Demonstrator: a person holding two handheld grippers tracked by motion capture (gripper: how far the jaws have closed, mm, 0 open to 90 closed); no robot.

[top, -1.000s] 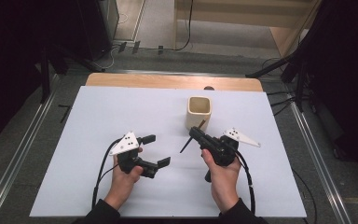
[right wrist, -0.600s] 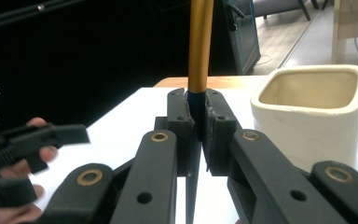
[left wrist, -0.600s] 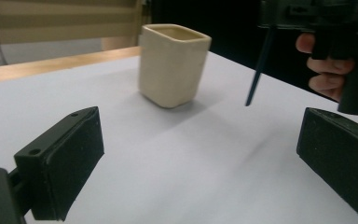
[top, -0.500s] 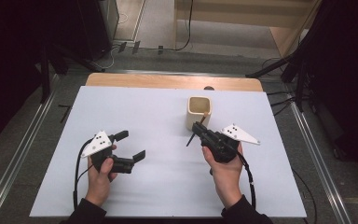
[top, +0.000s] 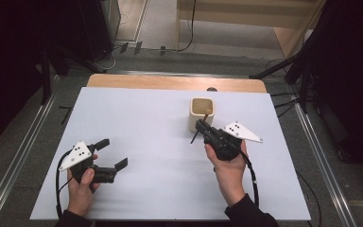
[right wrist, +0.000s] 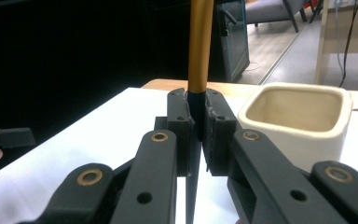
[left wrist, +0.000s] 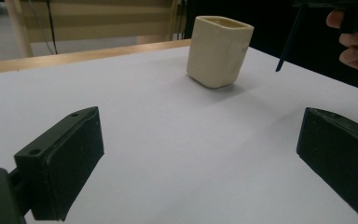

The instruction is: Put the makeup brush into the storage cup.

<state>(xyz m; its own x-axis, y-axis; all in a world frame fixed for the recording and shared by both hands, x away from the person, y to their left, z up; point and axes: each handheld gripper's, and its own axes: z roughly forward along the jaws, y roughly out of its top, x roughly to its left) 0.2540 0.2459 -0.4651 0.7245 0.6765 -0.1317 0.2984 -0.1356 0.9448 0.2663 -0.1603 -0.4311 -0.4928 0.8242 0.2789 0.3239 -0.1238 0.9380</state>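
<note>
— Since a second ago the left tongs point(top: 108, 153) have slid out toward the near left corner of the desk point(top: 146, 118), well away from the middle. Did the right ones shift too?

— Hardly. From above, the right tongs point(top: 201, 126) sit where they were, just near of the cream cup point(top: 201, 113), clamped on a thin pen point(top: 195, 137) whose dark tip slants down toward the desk on the cup's left side. The upper end of the pen looks to reach the cup's rim; whether it touches I can't tell.

— And the left pair?

— Spread wide, nothing between the jaws, pointing right across the white sheet, well apart from cup and pen.

— What does the left gripper view give?

— Its two black jaws stand far apart over bare desk. The cup point(left wrist: 219, 51) stands upright at the far side, and the pen's dark tip point(left wrist: 289, 42) hangs right of it, clear of the desk, under the fingers of the other hand point(left wrist: 354, 42).

— The right gripper view?

— The pads are closed on the pen point(right wrist: 200, 46) where its gold barrel meets the dark lower part; the barrel rises straight up. The cup point(right wrist: 298, 116) is just right of the jaws, and what shows of its inside is bare.
</note>
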